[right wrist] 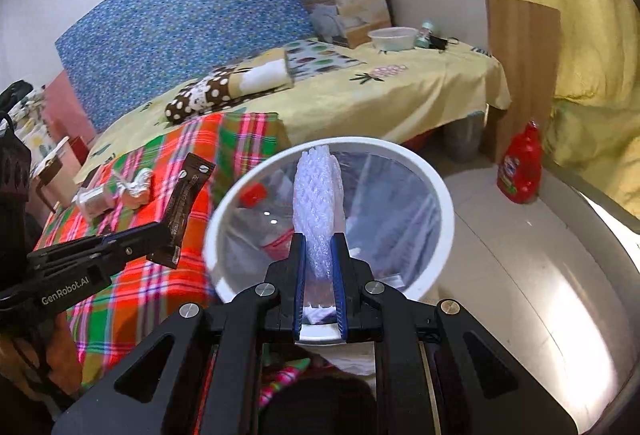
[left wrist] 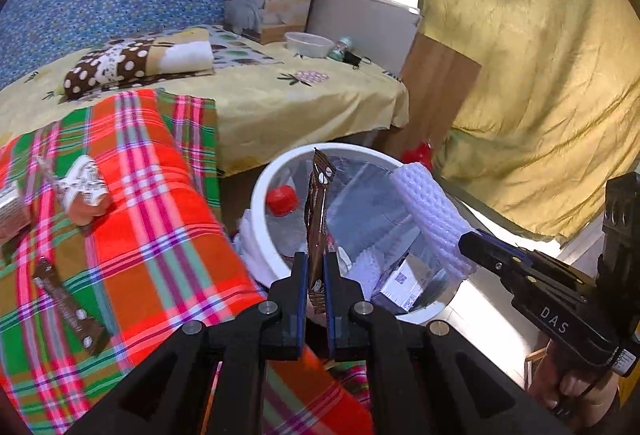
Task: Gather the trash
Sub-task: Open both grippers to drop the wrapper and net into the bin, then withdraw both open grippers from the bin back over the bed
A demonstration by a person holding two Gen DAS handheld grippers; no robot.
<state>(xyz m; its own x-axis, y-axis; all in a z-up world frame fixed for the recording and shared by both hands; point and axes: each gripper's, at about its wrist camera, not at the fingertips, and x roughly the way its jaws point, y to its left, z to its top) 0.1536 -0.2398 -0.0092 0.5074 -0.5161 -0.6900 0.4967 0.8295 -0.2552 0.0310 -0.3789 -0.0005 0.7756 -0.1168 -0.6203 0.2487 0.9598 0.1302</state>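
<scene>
My left gripper is shut on a brown coffee sachet and holds it upright over the near rim of a white trash bin. My right gripper is shut on a white foam net sleeve and holds it over the same bin. The bin holds a bottle with a red cap, a small box and other scraps. The right gripper also shows in the left wrist view, and the left gripper in the right wrist view.
On the plaid cloth lie another brown sachet and a crumpled white wrapper. Behind it is a bed with a yellow sheet, a carton, a bowl and a pillow. A red bottle stands on the floor.
</scene>
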